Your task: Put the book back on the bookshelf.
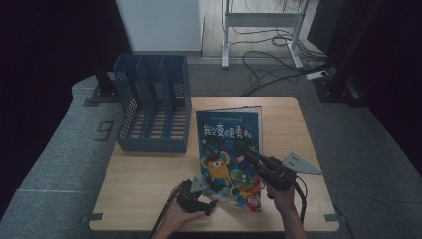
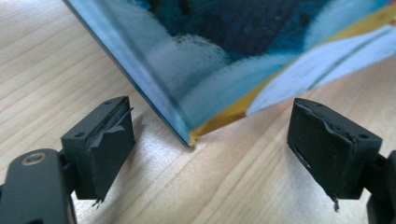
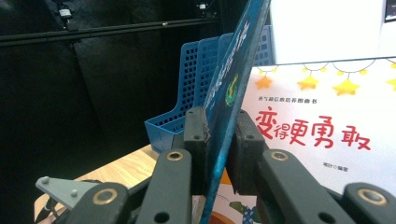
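Note:
A children's picture book (image 1: pixel 226 144) with a blue cartoon cover lies on the wooden table (image 1: pixel 144 179). My right gripper (image 1: pixel 247 157) reaches over it from the lower right. In the right gripper view that gripper (image 3: pixel 219 126) is shut on the edge of the blue front cover (image 3: pixel 233 70), which stands lifted. The white title page (image 3: pixel 322 121) with red characters shows beneath it. My left gripper (image 1: pixel 206 191) sits at the book's near left corner. In the left gripper view it (image 2: pixel 210 140) is open, and the book's corner (image 2: pixel 219 70) lies between the jaws, apart from both pads.
A blue slotted file rack (image 1: pixel 154 104) stands at the table's back left, also seen behind the cover (image 3: pixel 196 88). Bare tabletop lies between the rack and my left hand. Cables and a desk frame (image 1: pixel 261 20) are on the floor beyond the table.

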